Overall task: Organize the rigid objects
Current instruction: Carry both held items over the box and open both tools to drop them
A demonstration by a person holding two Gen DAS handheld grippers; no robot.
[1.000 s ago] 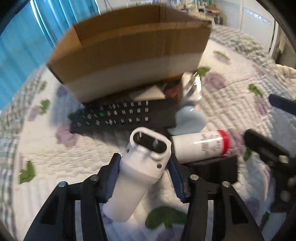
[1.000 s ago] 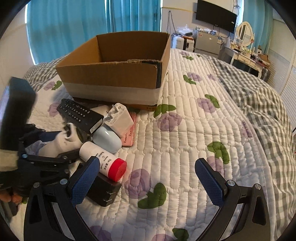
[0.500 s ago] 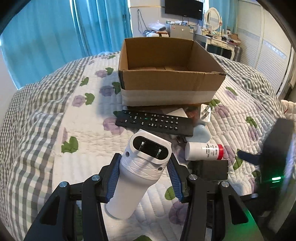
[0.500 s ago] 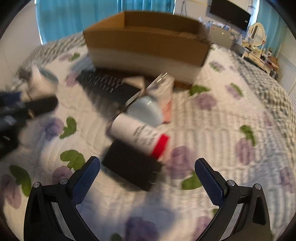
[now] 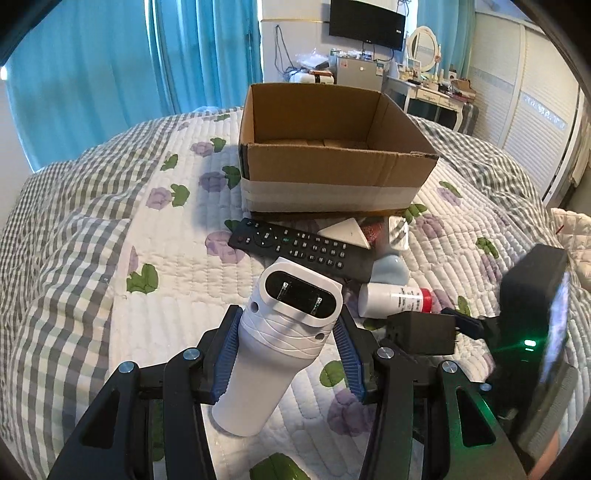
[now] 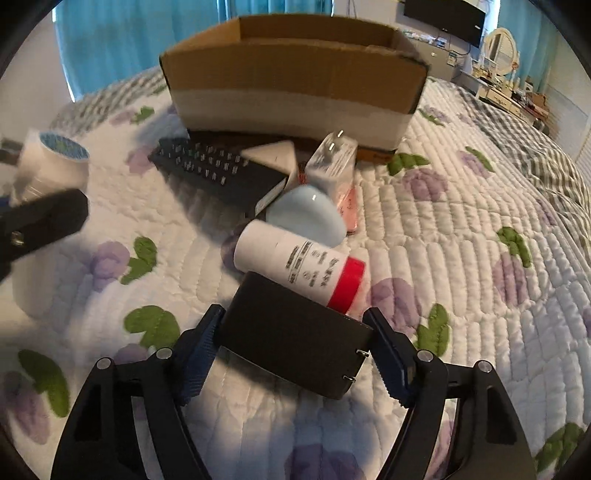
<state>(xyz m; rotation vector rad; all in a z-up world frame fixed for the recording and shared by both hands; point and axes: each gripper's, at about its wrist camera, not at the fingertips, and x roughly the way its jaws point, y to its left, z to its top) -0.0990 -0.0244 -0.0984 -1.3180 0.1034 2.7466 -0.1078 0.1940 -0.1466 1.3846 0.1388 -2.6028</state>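
A bed covered by a white quilted spread [image 6: 461, 229] with purple flowers and green leaves carried everything. Ahead of the right gripper [image 6: 295, 354] an open brown cardboard box [image 6: 295, 74] with a white taped band sat on it. Nearer lay a long black remote control [image 6: 218, 173], a pale blue rounded object [image 6: 306, 214] and a white cylindrical bottle with a red cap [image 6: 299, 266], on its side.

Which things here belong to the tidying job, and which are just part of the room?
Job: cardboard box; white device in left gripper; black adapter between right gripper fingers; remote; red-capped bottle; white plug.

Room: quilt; curtains; wall TV.
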